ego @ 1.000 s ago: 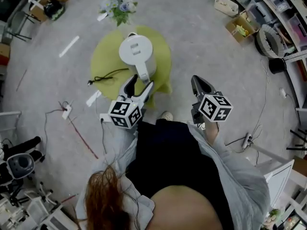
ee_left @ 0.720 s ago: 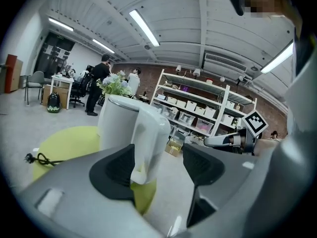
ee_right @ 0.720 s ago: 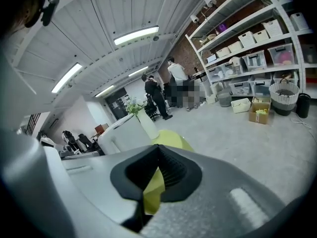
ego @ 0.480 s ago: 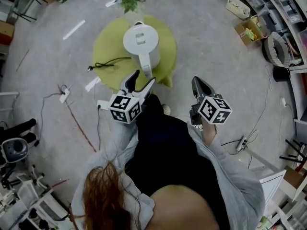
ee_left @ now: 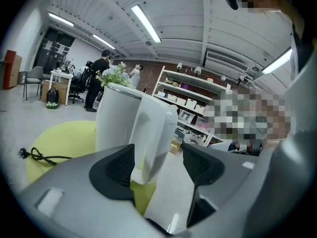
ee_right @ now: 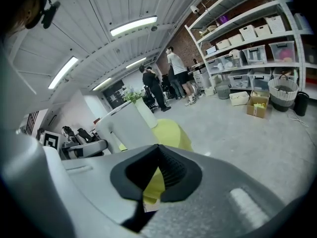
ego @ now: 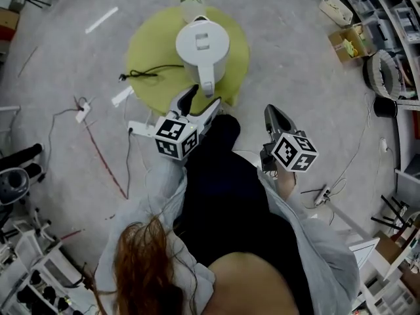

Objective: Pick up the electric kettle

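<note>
Flanking kettle handle [ee_left: 152,133]: left claw [ee_left: 158,165] (agape)

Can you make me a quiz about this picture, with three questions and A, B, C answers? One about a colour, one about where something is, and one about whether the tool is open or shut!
1. What colour is the round table?
A. red
B. blue
C. yellow-green

2. Where does the white kettle stand?
A. on the floor
B. on the round table
C. on a shelf

3. How do the left tool's jaws stand?
A. open
B. shut on a cord
C. shut on nothing

Answers:
1 C: the head view shows its top yellow-green.
2 B: the kettle sits on the table's top.
3 A: the jaws stand apart, one on each side of the kettle's handle.
</note>
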A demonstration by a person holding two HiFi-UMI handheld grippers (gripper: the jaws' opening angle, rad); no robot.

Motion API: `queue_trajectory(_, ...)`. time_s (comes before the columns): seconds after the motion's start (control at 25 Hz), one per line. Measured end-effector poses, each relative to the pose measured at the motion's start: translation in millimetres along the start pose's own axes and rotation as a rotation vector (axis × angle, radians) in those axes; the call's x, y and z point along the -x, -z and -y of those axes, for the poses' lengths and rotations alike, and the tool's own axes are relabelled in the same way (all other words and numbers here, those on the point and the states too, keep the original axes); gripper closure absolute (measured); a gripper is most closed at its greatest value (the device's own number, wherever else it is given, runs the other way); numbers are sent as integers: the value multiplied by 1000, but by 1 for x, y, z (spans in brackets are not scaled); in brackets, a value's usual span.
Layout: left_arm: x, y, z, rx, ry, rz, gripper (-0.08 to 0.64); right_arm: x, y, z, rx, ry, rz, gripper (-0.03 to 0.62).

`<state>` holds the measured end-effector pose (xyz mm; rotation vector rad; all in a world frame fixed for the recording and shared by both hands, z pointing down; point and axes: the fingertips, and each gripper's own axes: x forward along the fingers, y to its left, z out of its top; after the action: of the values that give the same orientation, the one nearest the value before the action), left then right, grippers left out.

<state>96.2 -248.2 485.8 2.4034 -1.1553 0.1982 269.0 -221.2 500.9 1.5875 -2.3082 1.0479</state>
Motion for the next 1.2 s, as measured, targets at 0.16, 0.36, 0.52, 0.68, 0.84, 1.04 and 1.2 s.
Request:
queue_trajectory(0.16,-13,-5,0,-37,12,-7,255,0,-2,9,-6,18,-6,591)
queue_trajectory(0.36,-24,0,8,-106,62,-62,270,-2,-2,17,-13,33,-18,591)
queue_trajectory(0.52,-30,1,10,-133,92,-91,280,-5,-6,21,-21,38,-20,591)
queue_trajectory(0.68,-35,1,12,-163,115,-104,319,-8,-2,23,-25,36,-36,591)
queue_trajectory(0.84,-42,3,12,-207,131,-118,348,-11,2,26,-33,40,-45,591)
queue_trajectory(1.04,-47,-4,13,-348,114,-105,427,-12,6,28,-39,45,-57,591)
queue_trajectory(1.2,-48,-6,16,-354,131,-87,431,-13,9,29,-49,46,-61,591)
